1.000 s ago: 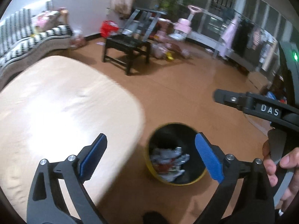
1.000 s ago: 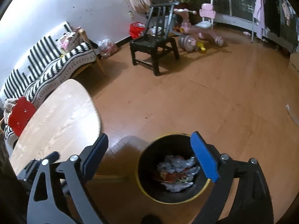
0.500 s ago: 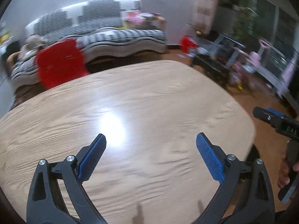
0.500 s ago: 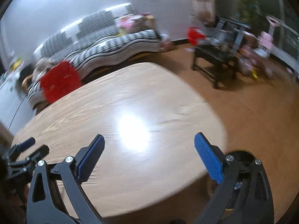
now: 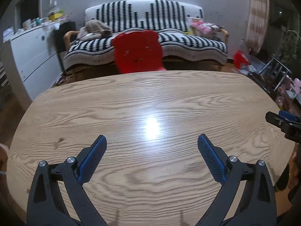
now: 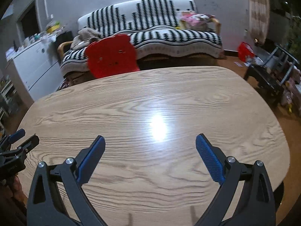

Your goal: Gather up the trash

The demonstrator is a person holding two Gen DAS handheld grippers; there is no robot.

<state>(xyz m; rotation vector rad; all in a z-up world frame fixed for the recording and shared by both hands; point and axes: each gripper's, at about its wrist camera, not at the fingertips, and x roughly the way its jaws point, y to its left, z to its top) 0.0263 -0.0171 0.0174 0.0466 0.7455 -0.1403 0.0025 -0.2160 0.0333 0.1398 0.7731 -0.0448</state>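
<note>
Both my grippers, left point(image 5: 151, 158) and right point(image 6: 149, 157), have swung from the bin to the pale oval wooden table point(image 5: 131, 101), jaws spread, empty; no trash visible here now.

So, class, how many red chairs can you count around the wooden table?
1. The red chair stands at the far edge of the table, in front of the striped sofa. Others on the near side would be hidden from both cameras.
</note>
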